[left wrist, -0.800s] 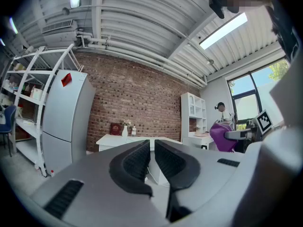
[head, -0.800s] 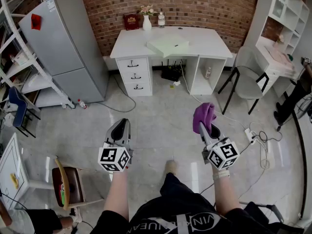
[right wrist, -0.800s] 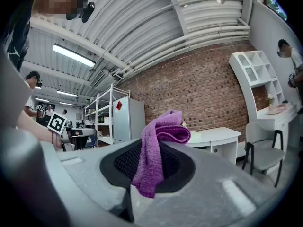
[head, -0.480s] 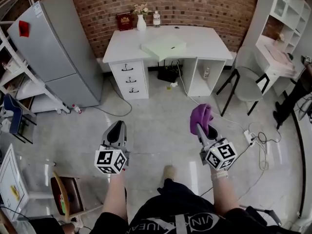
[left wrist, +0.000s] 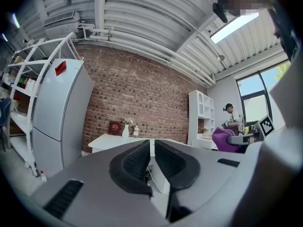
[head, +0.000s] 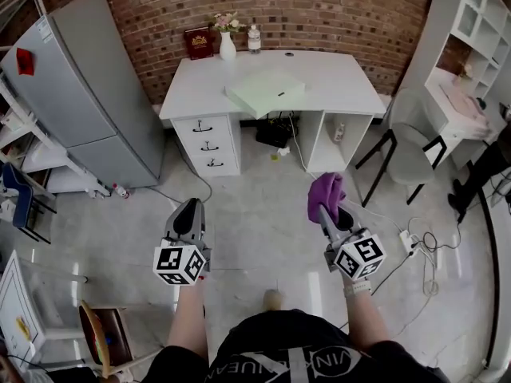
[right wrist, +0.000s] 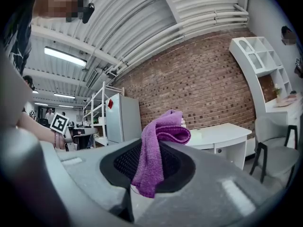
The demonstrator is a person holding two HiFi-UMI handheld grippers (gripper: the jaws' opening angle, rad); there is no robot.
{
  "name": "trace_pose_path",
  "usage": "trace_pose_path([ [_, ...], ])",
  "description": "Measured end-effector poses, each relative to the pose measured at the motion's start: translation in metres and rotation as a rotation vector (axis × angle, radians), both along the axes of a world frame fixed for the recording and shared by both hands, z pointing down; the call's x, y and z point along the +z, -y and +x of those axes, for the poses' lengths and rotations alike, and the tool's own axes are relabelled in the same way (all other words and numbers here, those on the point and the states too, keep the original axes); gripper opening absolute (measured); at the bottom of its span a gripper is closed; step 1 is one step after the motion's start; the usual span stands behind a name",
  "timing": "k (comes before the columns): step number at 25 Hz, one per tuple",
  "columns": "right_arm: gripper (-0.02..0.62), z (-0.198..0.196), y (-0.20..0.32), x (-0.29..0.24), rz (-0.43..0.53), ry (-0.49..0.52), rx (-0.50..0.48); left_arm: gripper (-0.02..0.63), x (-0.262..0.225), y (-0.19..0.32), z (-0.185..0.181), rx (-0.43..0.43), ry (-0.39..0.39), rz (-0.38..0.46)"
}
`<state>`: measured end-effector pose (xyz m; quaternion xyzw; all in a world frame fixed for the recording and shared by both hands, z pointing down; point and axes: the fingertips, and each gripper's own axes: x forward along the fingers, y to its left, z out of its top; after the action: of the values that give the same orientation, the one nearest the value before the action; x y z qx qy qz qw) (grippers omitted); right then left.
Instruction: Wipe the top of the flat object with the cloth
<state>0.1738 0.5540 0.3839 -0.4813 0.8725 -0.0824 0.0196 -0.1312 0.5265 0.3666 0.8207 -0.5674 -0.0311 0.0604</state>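
1. Two grippers point level: the right gripper (head: 328, 217) clamps the cloth (head: 325, 191); the left gripper (head: 189, 211) is closed and empty.
2. Desk (head: 343, 82) now sits closer than before; the flat object (head: 266, 92) lies on it, far ahead, not yet wiped.

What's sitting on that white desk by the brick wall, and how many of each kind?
flat pale green object: 1
vase with flowers: 1
bottle: 1
dark red book-like item: 1
Total: 4
A small dark spot near the back edge is too small to tell, so it is not counted.
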Motion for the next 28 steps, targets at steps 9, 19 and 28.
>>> trace_pose_path([
  [9, 0.067, 0.014, 0.044, 0.003, -0.012, 0.030, 0.004, 0.033, -0.001, 0.040, 0.012, -0.007, 0.000, -0.006],
  [19, 0.067, 0.017, 0.112, 0.012, -0.033, 0.030, 0.030, 0.033, 0.015, 0.104, 0.009, -0.011, -0.013, -0.031],
  [28, 0.067, 0.014, 0.201, 0.006, -0.045, 0.009, 0.008, 0.034, 0.018, 0.198, 0.018, 0.011, -0.031, -0.046],
])
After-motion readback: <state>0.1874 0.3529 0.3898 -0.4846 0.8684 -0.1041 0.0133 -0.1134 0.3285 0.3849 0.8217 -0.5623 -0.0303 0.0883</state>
